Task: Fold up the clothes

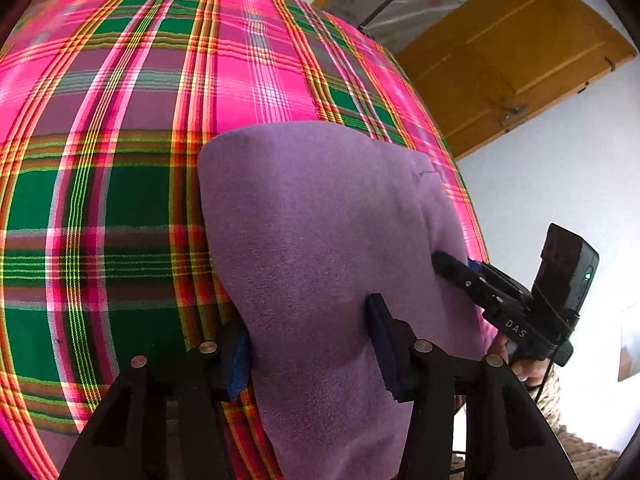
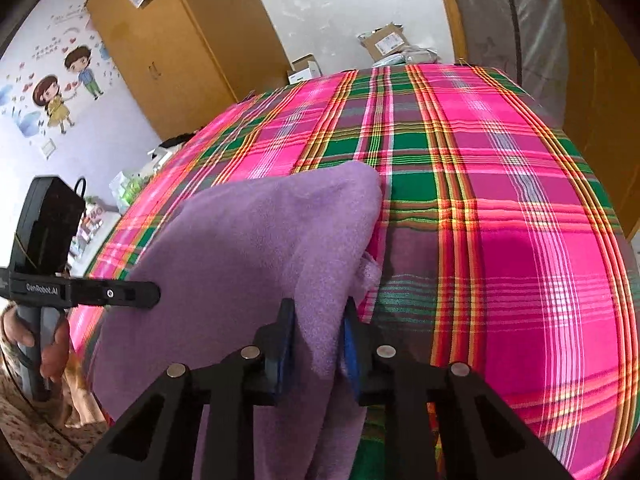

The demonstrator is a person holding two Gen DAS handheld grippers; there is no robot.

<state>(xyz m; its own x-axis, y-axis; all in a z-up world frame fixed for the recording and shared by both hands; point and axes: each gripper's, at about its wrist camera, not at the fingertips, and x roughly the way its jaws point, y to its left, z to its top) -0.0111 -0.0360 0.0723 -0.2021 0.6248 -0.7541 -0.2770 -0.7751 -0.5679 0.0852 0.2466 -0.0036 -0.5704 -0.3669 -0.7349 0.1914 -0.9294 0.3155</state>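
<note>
A purple fleece garment (image 1: 320, 220) lies on the bed over a pink and green plaid blanket (image 1: 120, 160), its near end raised toward both grippers. My left gripper (image 1: 312, 348) straddles a wide, flat stretch of the fleece. Its jaws stand wide and the cloth between them is not bunched. My right gripper (image 2: 318, 340) is shut on a fold at the garment's (image 2: 248, 248) right edge, with the blue pads (image 2: 350, 344) pressing in from both sides. In the left wrist view the right gripper (image 1: 440, 260) touches the fleece's right edge. In the right wrist view the left gripper (image 2: 154, 294) rests over the cloth's left side.
The plaid blanket (image 2: 500, 220) covers the whole bed. A wooden wardrobe (image 2: 168, 48) and cardboard boxes (image 2: 384, 42) stand beyond the far end. A wooden door (image 1: 520, 64) is at the right. A person's hand (image 2: 48, 344) holds the left gripper's handle.
</note>
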